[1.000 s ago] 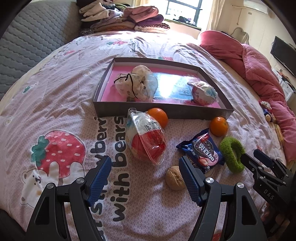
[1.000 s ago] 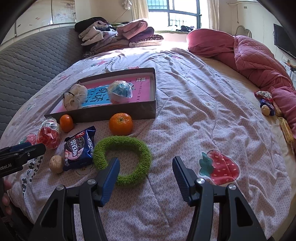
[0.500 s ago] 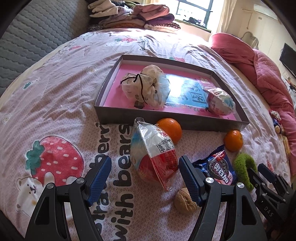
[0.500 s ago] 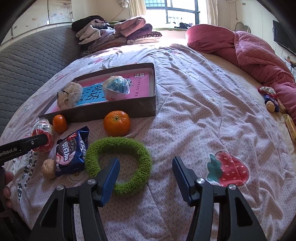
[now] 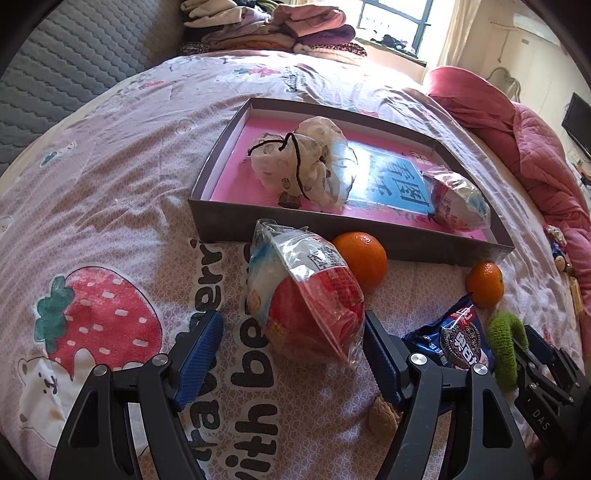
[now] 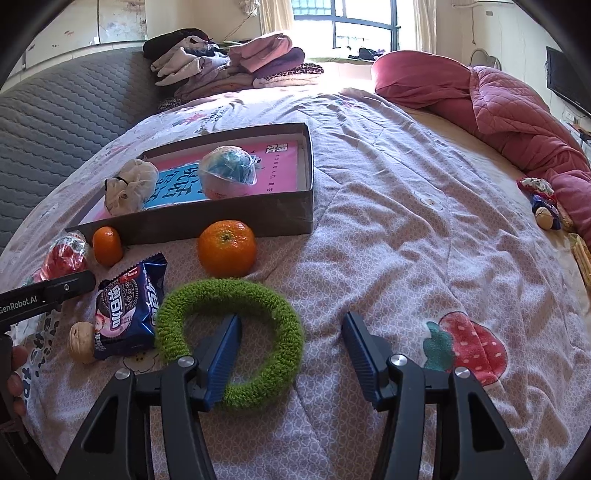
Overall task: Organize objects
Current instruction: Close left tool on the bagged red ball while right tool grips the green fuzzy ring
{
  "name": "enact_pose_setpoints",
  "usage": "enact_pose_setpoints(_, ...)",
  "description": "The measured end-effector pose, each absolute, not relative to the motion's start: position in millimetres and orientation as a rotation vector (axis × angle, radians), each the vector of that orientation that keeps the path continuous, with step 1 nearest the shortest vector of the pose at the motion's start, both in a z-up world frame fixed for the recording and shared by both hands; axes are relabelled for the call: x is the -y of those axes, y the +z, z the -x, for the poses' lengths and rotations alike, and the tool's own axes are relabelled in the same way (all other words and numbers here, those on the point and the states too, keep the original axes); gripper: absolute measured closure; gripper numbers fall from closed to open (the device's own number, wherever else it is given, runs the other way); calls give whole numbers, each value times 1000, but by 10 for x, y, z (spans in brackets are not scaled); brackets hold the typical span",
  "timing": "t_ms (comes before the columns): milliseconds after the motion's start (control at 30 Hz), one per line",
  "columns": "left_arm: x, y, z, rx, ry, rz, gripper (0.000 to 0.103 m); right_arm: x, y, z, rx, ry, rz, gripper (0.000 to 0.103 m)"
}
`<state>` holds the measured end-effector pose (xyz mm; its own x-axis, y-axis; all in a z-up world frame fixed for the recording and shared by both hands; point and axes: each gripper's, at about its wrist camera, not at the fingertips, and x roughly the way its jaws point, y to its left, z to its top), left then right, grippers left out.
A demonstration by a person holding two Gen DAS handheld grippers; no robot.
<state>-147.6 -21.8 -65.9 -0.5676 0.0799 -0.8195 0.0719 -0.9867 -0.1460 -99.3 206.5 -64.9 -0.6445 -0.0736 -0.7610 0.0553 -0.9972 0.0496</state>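
I've got the left gripper spread wide around the red wrapped snack just in front of the box; right gripper is open too, one finger inside the green ring; looks like pre-grasp on both, so next I need to close gently and lift into the box.

Daylight is pouring in from the barred window at the back, blowing out to white there. Soft shadows are sitting under the round orange tangerine. Fisheye is bending everything, black vignette is eating the corners, and the crinkly clear plastic wrapper is catching glare.
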Motion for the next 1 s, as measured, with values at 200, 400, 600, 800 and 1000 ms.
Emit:
enact_pose_setpoints(200,288,-663,1496,300,2764,1421,27,-2067,-650,985,24,-2778,-1269,62)
enact_pose_setpoints(400,337,-673,1546,315,2760,1402,39,-2058,-659,984,30,-2769,-1262,67)
enact_pose_setpoints(600,380,-683,1601,310,2758,1388,50,-2063,-659,986,38,-2770,-1256,67)
enact_pose_setpoints(800,428,-690,1618,329,2744,1370,52,-2065,-652,980,47,-2770,-1249,73)
enact_pose_setpoints(1000,449,-685,1604,343,2738,1356,52,-2090,-628,969,78,-2768,-1232,85)
